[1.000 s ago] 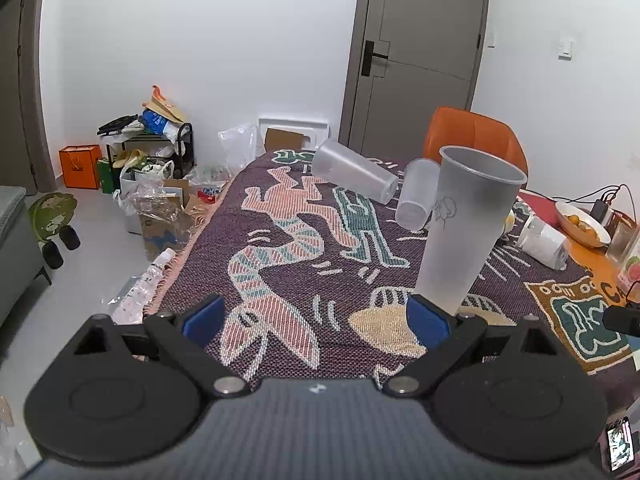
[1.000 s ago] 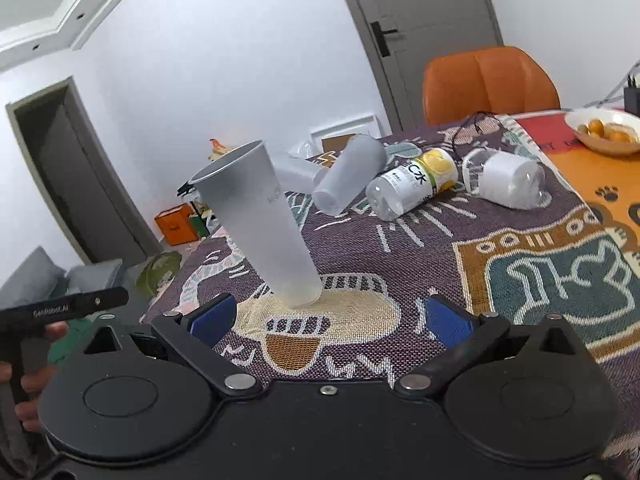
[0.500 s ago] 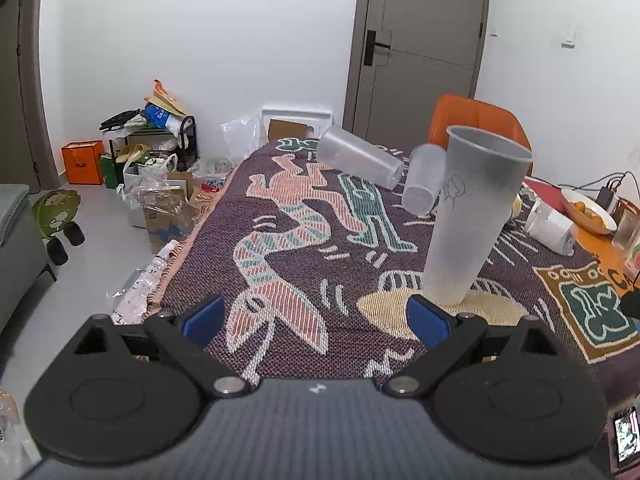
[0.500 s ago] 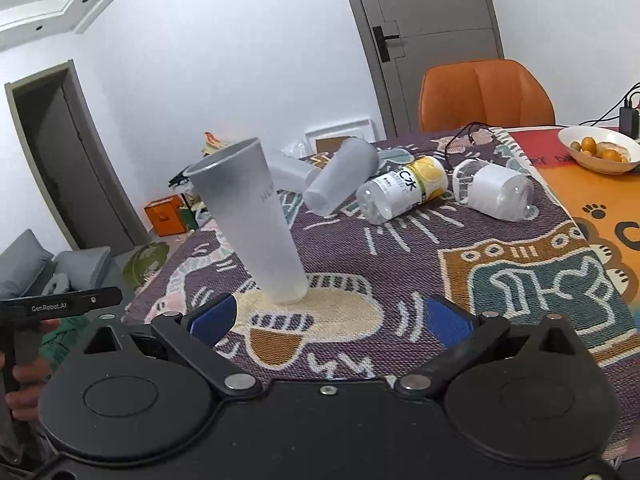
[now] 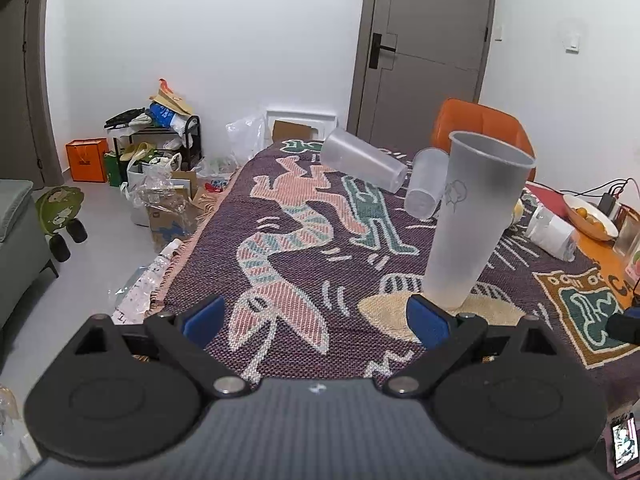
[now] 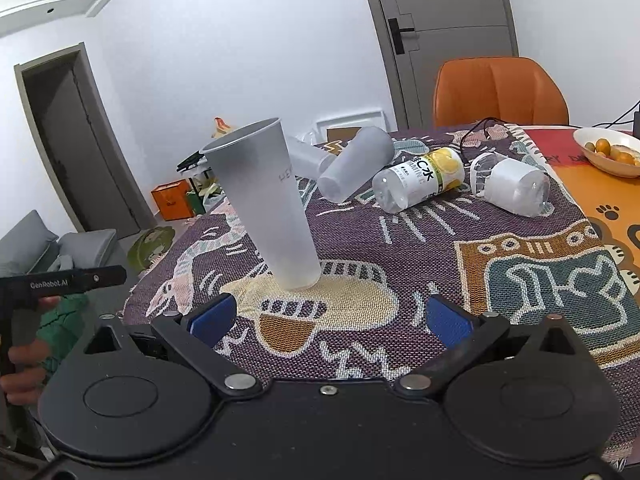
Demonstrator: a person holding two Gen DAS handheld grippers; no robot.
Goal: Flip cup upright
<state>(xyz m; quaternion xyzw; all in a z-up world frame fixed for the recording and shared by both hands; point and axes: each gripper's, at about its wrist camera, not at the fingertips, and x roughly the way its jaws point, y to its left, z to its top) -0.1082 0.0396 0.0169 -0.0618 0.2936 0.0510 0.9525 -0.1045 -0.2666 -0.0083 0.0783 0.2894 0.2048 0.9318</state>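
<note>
A tall frosted cup (image 5: 470,220) stands upright, mouth up, on the patterned cloth (image 5: 288,264); it also shows in the right wrist view (image 6: 268,208). My left gripper (image 5: 316,320) is open and empty, the cup just beyond its right fingertip and apart from it. My right gripper (image 6: 326,318) is open and empty, short of the cup, which stands ahead and to the left. Two more frosted cups (image 5: 362,160) (image 5: 426,188) lie on their sides farther back.
A lemon-label bottle (image 6: 420,178) and a white-wrapped bottle (image 6: 512,186) lie on the cloth. A bowl of fruit (image 6: 608,152) and cables sit at the right. An orange chair (image 6: 500,92) stands behind the table. Floor clutter lies to the left (image 5: 160,184).
Both grippers have drawn back from the upright cup, which looks smaller and farther away. The cup has not moved on the cloth. Both grippers stayed open.
</note>
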